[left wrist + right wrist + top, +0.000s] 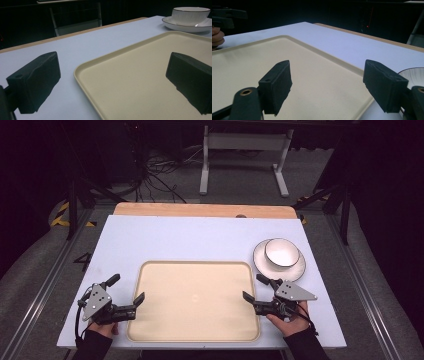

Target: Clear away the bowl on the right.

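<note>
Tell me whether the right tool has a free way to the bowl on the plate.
Probably yes. The right tool is open and holds nothing, and the bowl sits on its plate just beyond it, with nothing between them on the table.

Lab (floor cables (160,175), metal frame (240,150))

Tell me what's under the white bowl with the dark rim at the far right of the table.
The white bowl with the dark rim sits on a white dark-rimmed plate, which rests on the pale table top. The plate's middle is covered by the bowl, so it cannot be seen.
</note>
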The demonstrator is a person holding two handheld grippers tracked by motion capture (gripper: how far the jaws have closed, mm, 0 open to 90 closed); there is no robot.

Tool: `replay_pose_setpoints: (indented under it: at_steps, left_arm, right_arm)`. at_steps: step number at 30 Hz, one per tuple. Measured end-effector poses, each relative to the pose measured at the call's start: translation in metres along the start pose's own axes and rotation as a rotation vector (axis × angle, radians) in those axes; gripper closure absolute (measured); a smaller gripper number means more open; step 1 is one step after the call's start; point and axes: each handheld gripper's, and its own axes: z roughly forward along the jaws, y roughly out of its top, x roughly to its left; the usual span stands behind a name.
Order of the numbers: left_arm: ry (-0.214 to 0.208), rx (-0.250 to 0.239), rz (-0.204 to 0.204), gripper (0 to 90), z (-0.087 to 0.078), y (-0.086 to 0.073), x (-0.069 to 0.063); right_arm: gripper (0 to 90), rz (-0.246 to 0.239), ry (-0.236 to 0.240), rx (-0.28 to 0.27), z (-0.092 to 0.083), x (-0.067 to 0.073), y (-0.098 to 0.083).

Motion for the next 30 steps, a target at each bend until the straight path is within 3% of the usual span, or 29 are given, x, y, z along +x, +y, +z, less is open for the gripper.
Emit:
replay_pose_setpoints:
  at_steps: [24,30]
  left_arm:
    - [0.000,0.000,0.000,0.1,-0.0003,0.0000,-0.0002]
    - [0.003,0.001,-0.001,0.1,0.0002,0.0000,-0.0002]
  right_arm:
    - [21.7,-0.015,0.005,0.008,0.0019,0.0020,0.0005]
    - [23.2,-0.023,-0.019,0.032,0.0027,0.0043,0.0034]
